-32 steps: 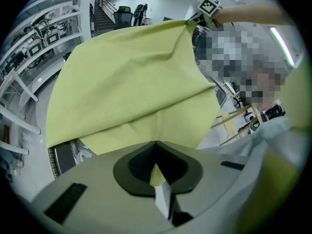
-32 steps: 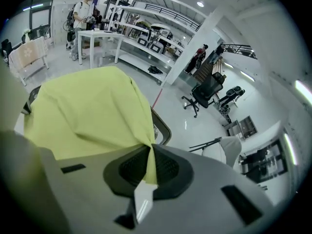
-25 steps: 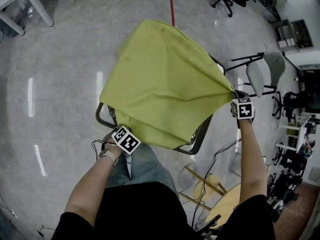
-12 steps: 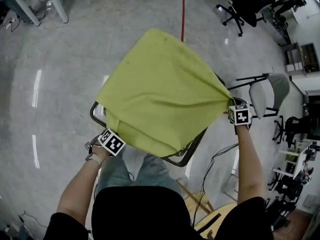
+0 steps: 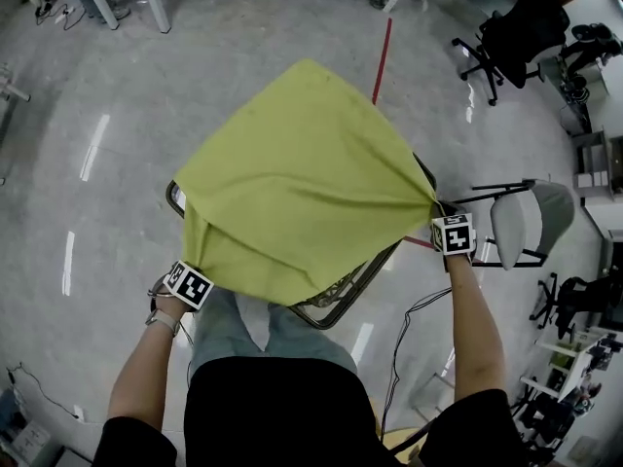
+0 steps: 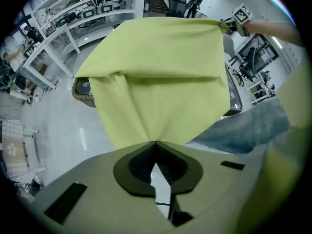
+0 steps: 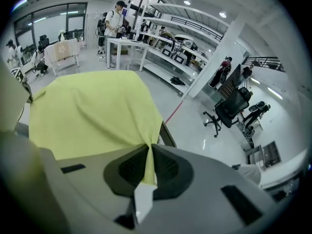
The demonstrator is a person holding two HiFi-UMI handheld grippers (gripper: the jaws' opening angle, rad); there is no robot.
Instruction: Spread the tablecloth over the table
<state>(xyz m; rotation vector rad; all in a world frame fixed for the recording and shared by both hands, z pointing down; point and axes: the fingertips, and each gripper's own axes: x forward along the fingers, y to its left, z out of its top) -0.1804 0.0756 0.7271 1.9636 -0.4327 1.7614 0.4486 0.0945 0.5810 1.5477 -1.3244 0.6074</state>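
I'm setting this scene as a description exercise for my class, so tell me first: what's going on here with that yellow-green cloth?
A person holds a gripper in each hand and stretches a yellow-green tablecloth above a small dark-rimmed table. The left gripper and the right gripper each have their jaws shut on a near corner. The cloth hides most of the table but isn't laid flat; whether its far edge rests on it can't be told.

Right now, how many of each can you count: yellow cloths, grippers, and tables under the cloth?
Tablecloth, yellow-green: 1
Grippers, each with its jaws shut on a corner of the tablecloth: 2 (left gripper, right gripper)
Table under the tablecloth, only its rim showing: 1
Total: 4
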